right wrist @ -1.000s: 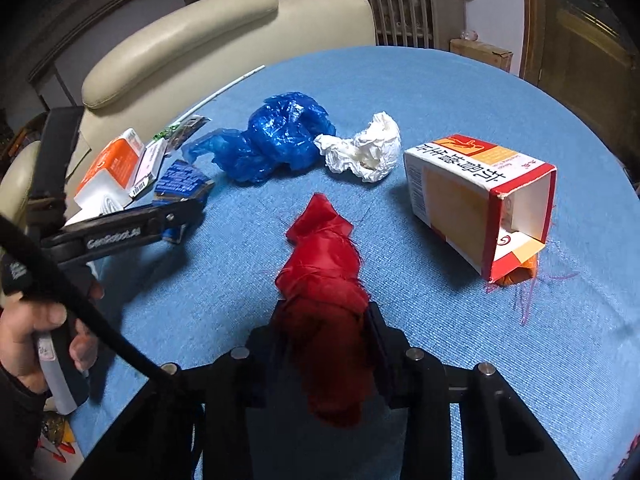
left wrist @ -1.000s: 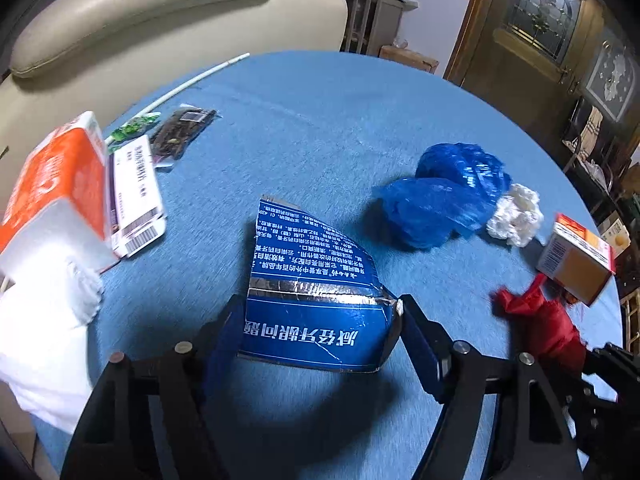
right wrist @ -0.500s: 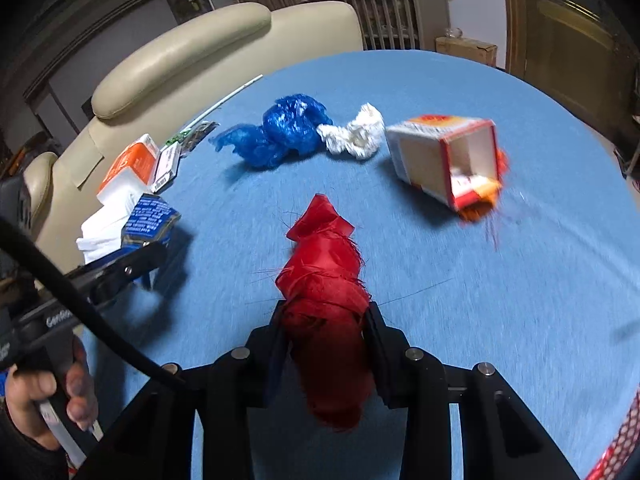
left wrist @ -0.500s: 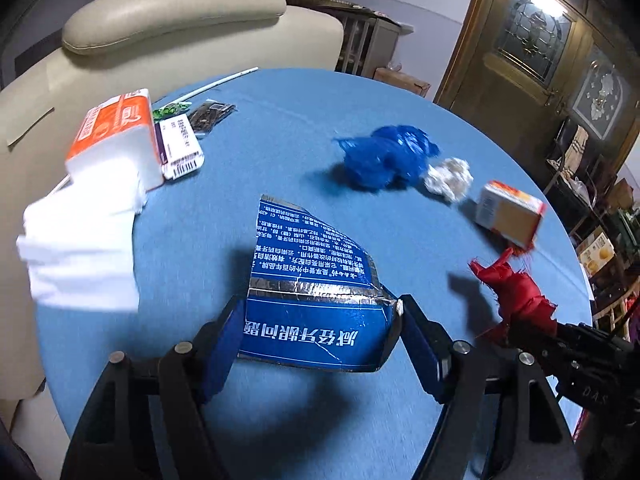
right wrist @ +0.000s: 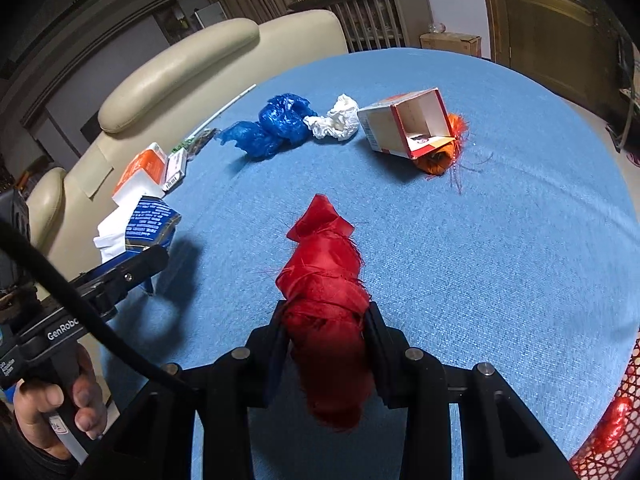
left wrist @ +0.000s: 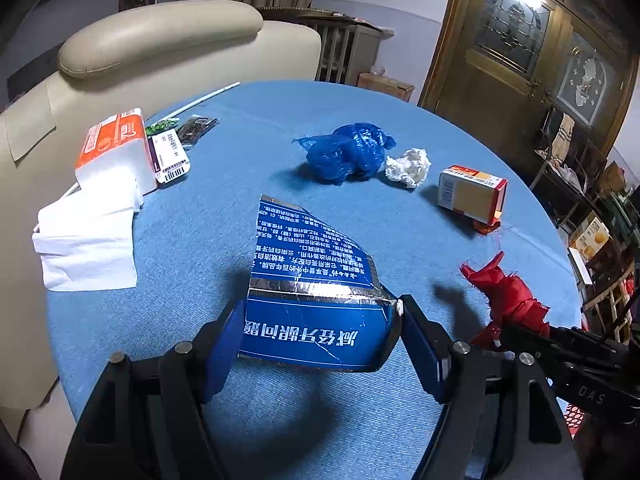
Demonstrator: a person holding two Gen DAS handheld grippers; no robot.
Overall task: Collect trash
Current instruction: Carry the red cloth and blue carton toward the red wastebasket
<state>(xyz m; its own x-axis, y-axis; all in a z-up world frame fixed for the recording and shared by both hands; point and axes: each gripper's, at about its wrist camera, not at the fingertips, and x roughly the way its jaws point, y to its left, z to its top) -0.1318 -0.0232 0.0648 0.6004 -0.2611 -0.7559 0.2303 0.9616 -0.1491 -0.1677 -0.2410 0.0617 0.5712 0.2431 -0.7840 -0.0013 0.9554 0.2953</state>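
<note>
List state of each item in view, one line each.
left hand-held gripper: shut on blue carton piece, torn, flattened
right hand-held gripper: shut on red cloth, bunched
orange-red box: on its side, end open
blue plastic bag: crumpled
white paper: balled up

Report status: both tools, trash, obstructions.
Left tool clamps torn blue cardboard box. Right tool clamps crumpled red cloth. Nothing obstructing.

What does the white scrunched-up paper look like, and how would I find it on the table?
Look at the round table with the blue cloth. Toward its far side, the crumpled white paper lies between a blue plastic bag and an open red-and-yellow carton. It is the only white ball-shaped wad; the other white paper is flat tissue.
</note>
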